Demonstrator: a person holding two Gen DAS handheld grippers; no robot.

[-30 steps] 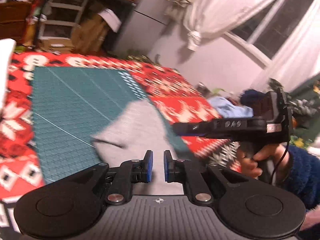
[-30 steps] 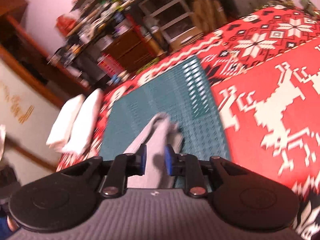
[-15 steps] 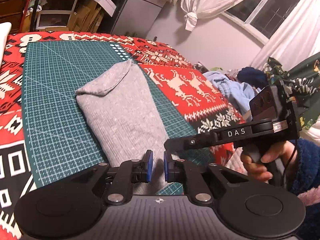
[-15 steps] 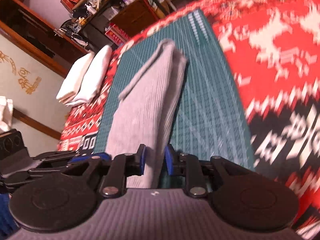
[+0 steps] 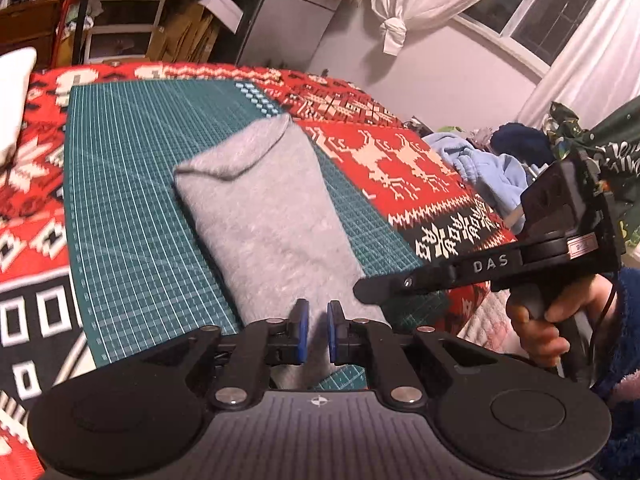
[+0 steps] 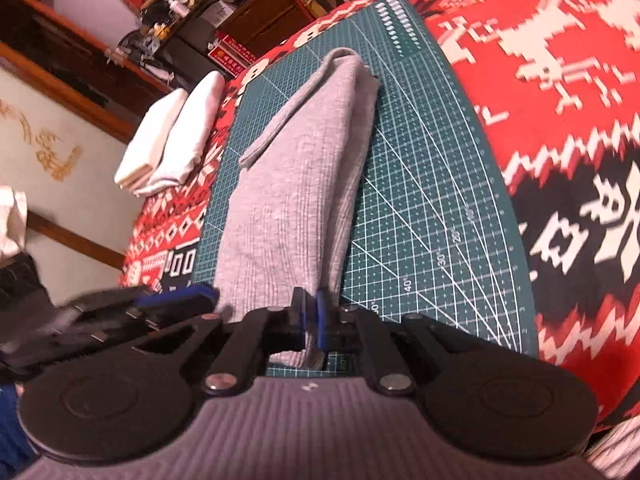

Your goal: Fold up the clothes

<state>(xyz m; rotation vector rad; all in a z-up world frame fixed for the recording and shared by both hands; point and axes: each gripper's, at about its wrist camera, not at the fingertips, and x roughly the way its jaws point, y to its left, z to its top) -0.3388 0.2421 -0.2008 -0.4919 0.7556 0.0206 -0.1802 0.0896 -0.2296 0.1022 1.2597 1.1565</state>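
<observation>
A: Pinching the near end of the grey garment [image 6: 296, 200], both of them, as far as I can judge. The right tool [image 6: 310, 322] has its blue pads drawn almost together with a ridge of grey cloth caught between them.

B: And the left tool [image 5: 317, 330]?

A: Its pads stand a narrow gap apart, with the garment's near hem in that gap. They look clamped on the cloth, though it is thin there and I would not swear how firm the grip is.

B: Where does the garment lie?

A: Lengthwise on the green cutting mat [image 6: 440, 208], which sits on the bed's red patterned blanket [image 6: 560, 112]. It is already folded into a long narrow strip, its far end reaching toward the mat's far edge and its near end at the near edge, right under the tools.

B: Why hold it at that end?

A: My guess is that the two tools take the two near corners so the strip can be lifted and carried over toward the far end, halving its length. Gripping side by side keeps the edge straight.

B: Anything else about?

A: Two folded white pieces [image 6: 172, 136] rest by the blanket's left edge, well apart from the mat, probably finished ones. A person's hand [image 5: 560, 320] grips the right tool's handle.
</observation>
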